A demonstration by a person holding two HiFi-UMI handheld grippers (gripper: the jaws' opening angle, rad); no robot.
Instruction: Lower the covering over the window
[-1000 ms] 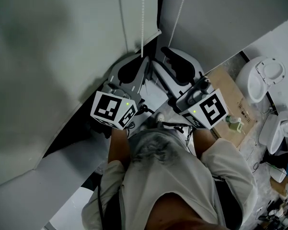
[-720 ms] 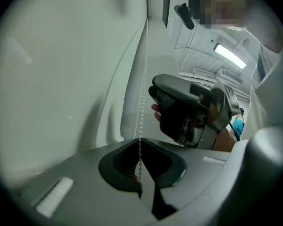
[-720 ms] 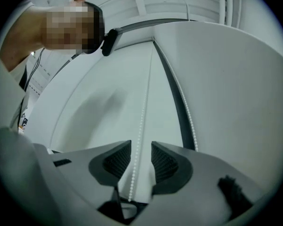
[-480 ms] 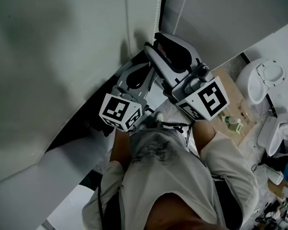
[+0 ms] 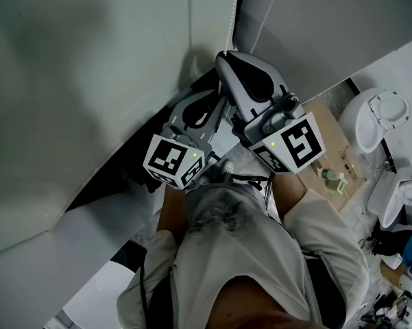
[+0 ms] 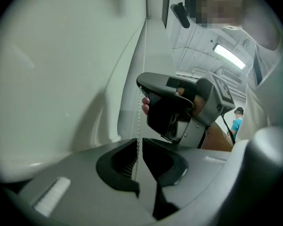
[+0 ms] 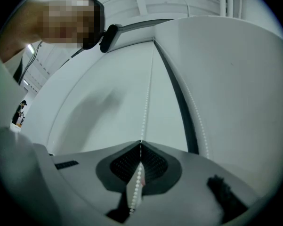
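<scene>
White bead chain (image 7: 144, 108): your right gripper (image 7: 141, 144) clamps it above left gripper (image 6: 140, 141), whose jaws just eased apart around it; pull straight down.

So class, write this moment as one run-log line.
left gripper: jaws just opening, bead chain loose between | right gripper: shut on bead chain

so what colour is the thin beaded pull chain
White beaded chain, clearest in the right gripper view.

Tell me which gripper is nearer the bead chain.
Right: the right gripper is clamped on the bead chain. The left gripper, lower down, has just been opening its jaws, the chain loose between them.
</scene>
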